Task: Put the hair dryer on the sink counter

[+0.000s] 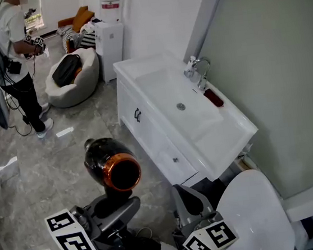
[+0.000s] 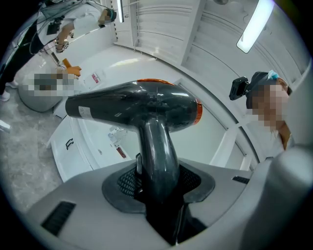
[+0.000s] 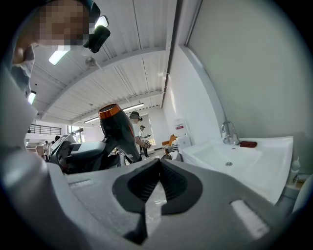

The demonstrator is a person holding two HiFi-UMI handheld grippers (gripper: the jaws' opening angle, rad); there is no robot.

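Note:
The hair dryer (image 1: 112, 166) is black with an orange ring round its nozzle. It is held up over the floor, to the left of the white sink counter (image 1: 138, 67). My left gripper (image 1: 114, 207) is shut on its handle, and in the left gripper view the handle (image 2: 159, 161) stands upright between the pads with the body (image 2: 132, 105) lying across above. My right gripper (image 1: 190, 202) is below the counter's near end, shut with nothing in it; its tips (image 3: 159, 163) meet. The dryer (image 3: 120, 132) also shows to its left.
A chrome faucet (image 1: 197, 70) and a small red item (image 1: 213, 97) are at the back of the basin. A white rounded object (image 1: 257, 211) sits at the bottom right. Across the tiled floor are a bean bag (image 1: 71, 75), a water dispenser (image 1: 111, 39) and a standing person (image 1: 14, 48).

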